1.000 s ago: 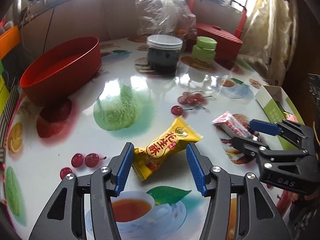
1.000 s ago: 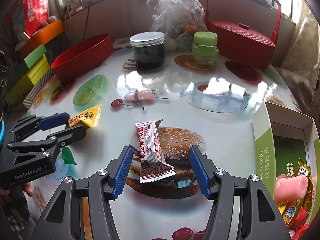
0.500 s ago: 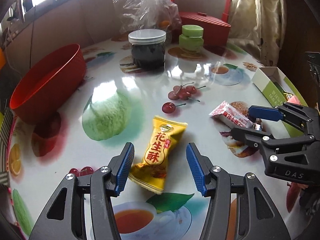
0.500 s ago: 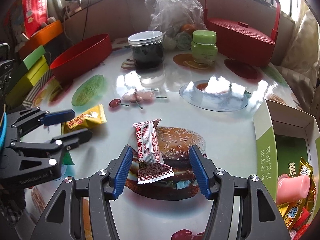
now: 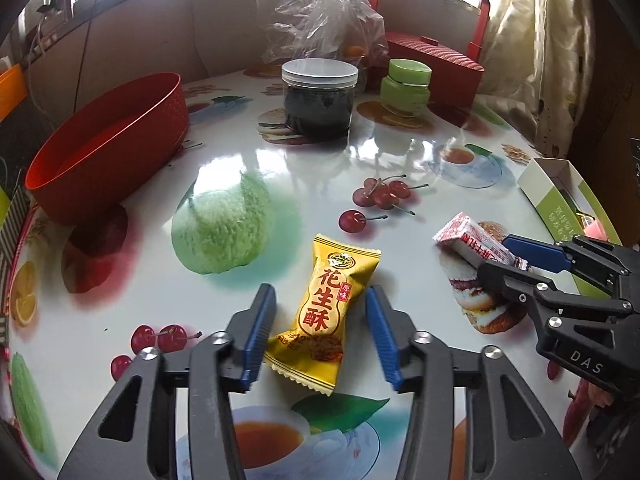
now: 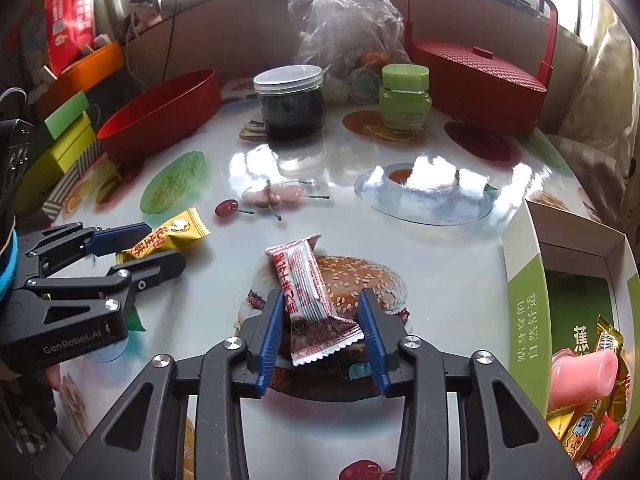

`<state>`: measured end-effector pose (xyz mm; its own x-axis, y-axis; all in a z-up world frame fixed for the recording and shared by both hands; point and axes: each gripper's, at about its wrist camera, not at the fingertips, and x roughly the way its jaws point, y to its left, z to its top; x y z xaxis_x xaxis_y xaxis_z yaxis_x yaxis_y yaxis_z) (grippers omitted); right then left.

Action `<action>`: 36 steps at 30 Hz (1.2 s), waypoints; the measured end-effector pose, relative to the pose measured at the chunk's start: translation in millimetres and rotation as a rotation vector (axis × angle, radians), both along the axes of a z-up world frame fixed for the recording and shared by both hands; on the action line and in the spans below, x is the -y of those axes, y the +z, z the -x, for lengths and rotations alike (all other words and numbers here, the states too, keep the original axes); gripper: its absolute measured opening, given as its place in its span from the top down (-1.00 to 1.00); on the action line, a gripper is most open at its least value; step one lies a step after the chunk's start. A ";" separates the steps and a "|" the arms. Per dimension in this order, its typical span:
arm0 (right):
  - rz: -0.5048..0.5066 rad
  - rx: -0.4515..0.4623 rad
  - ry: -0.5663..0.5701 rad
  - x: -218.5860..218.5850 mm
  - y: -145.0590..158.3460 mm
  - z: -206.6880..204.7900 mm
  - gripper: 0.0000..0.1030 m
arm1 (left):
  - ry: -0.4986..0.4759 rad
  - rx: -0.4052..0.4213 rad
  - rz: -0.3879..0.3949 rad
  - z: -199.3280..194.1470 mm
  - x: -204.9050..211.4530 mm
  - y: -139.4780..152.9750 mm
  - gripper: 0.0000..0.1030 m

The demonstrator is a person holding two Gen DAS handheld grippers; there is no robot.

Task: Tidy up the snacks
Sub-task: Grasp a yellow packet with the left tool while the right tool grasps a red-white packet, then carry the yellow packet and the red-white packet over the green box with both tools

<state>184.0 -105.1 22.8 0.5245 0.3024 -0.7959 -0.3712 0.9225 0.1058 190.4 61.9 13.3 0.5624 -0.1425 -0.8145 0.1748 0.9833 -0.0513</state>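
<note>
From my left wrist view, my left gripper has its jaws apart around the yellow peanut snack, which lies flat on the table, not yet pinched. The red tub sits well apart on the left with bare tabletop between, so I have room.

From my right wrist view, my right gripper straddles the red-and-white wafer pack, jaws apart; I think a pad grazes the wrapper, but the view is unclear. The green box at the right edge already holds several snacks. Two remain loose.
</note>
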 end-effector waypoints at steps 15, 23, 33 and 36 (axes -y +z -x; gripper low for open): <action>-0.006 0.004 0.002 0.5 0.8 3.4 0.45 | -0.001 0.016 0.002 7.2 3.4 1.9 0.50; -0.023 0.000 -0.016 5.7 3.1 9.5 0.46 | 0.004 0.030 0.019 16.6 5.0 7.6 0.50; -0.052 0.023 -0.027 11.1 14.8 23.4 0.46 | 0.001 0.056 0.028 33.1 9.7 19.7 0.50; -0.060 0.030 -0.032 13.6 20.0 28.8 0.46 | -0.003 0.063 0.033 38.0 11.8 24.8 0.50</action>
